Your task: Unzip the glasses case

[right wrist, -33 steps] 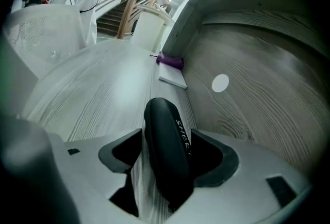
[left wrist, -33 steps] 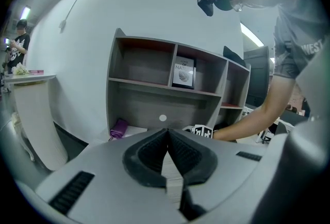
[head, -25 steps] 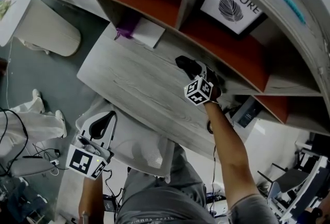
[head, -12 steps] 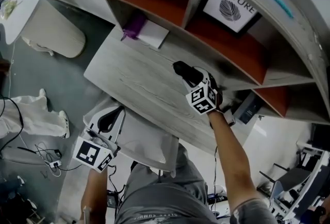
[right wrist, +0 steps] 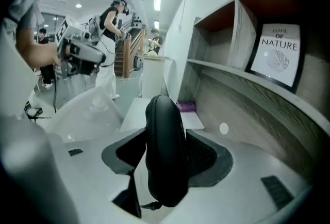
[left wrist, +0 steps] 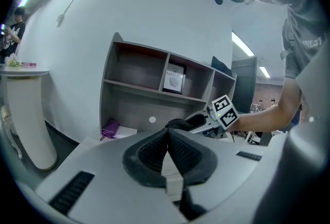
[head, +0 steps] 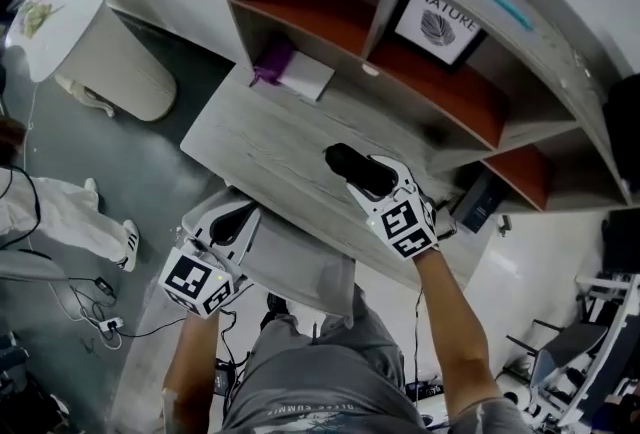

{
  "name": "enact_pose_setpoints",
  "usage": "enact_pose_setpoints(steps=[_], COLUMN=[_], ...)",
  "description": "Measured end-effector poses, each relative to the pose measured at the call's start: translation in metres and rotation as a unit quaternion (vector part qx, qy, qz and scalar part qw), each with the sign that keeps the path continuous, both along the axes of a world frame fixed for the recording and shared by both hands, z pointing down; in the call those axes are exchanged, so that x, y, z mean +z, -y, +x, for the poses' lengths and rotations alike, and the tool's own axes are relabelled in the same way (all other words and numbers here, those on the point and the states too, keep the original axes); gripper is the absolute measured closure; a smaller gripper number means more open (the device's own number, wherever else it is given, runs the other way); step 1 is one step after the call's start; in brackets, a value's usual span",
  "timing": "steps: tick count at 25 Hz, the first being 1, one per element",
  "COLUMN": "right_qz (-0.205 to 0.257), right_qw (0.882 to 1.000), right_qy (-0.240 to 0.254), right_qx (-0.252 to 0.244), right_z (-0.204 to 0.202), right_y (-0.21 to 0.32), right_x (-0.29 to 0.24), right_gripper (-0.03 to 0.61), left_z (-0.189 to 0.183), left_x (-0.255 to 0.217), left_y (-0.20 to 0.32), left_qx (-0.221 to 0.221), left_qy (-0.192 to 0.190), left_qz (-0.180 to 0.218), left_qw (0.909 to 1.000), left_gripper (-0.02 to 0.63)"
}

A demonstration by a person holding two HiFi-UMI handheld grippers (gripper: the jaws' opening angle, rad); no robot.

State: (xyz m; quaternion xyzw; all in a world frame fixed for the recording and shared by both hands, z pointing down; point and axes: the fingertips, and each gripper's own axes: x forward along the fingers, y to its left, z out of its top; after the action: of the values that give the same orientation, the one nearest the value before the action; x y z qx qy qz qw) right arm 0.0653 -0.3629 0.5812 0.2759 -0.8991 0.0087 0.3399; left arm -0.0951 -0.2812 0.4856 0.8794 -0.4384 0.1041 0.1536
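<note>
The black glasses case [head: 350, 166] hangs above the grey wooden desk [head: 265, 137], and my right gripper [head: 368, 178] is shut on it. In the right gripper view the case [right wrist: 165, 150] stands on edge between both pads, its rounded end sticking out past them, with a small zip pull dangling at its near end. My left gripper [head: 236, 222] is shut with nothing in it, low at the desk's front edge and apart from the case. From the left gripper view its closed jaws [left wrist: 167, 138] point toward the case [left wrist: 178, 125] and the right gripper [left wrist: 206, 121].
A shelf unit [head: 400, 72] rises behind the desk with a framed NATURE print [head: 440, 22]. A purple item on a white booklet [head: 290, 74] lies at the desk's back left. A white round pedestal table [head: 90, 32] stands on the floor at left. White plastic [head: 295, 267] hangs at the desk's front.
The right gripper has risen off the desk with the case and come toward the person. The left gripper has crept up a little toward the desk's edge.
</note>
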Motion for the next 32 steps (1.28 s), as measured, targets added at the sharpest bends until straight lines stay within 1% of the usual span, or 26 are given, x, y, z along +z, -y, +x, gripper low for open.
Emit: enact_pose_setpoints(steps=[3,5,9,13,15,16,19,22,27,29,32], right_qz=[-0.008,-0.018,-0.026,-0.035,-0.036,-0.037,-0.041,-0.053,-0.077,-0.088,-0.107], right_qw=[0.999,0.998,0.996,0.993,0.993,0.992,0.991,0.987,0.98,0.975,0.968], right_qy=[0.036,0.058,0.079,0.096,0.1,0.101,0.104,0.105,0.097,0.093,0.096], right_qx=[-0.01,-0.017,-0.034,-0.052,-0.059,-0.063,-0.079,-0.106,-0.156,-0.181,-0.204], right_z=[-0.013,-0.02,-0.032,-0.042,-0.045,-0.047,-0.054,-0.059,-0.067,-0.072,-0.078], right_y=[-0.029,-0.047,-0.083,-0.114,-0.128,-0.134,-0.153,-0.173,-0.207,-0.222,-0.24], right_x=[-0.038,-0.059,-0.096,-0.127,-0.14,-0.146,-0.161,-0.172,-0.183,-0.186,-0.191], right_gripper=[0.328,0.328,0.328,0.328,0.328,0.328,0.328,0.328,0.327,0.327,0.325], left_z=[0.003,0.006,0.017,0.032,0.038,0.041,0.047,0.053,0.065,0.069,0.075], left_x=[-0.004,-0.006,-0.012,-0.021,-0.028,-0.032,-0.05,-0.068,-0.092,-0.101,-0.114], left_y=[-0.009,-0.016,-0.032,-0.049,-0.057,-0.061,-0.075,-0.091,-0.12,-0.133,-0.152], left_qx=[0.011,0.023,0.055,0.099,0.123,0.136,0.178,0.22,0.289,0.315,0.35], left_qy=[-0.016,-0.034,-0.066,-0.088,-0.099,-0.107,-0.137,-0.165,-0.182,-0.19,-0.209], left_qz=[-0.004,-0.006,-0.006,0.011,0.026,0.034,0.061,0.089,0.133,0.148,0.162], left_qw=[0.9998,0.9992,0.9963,0.9911,0.9872,0.9844,0.9726,0.9572,0.9304,0.9179,0.8986], left_gripper=[0.614,0.614,0.614,0.614,0.611,0.598,0.53,0.462,0.35,0.327,0.325])
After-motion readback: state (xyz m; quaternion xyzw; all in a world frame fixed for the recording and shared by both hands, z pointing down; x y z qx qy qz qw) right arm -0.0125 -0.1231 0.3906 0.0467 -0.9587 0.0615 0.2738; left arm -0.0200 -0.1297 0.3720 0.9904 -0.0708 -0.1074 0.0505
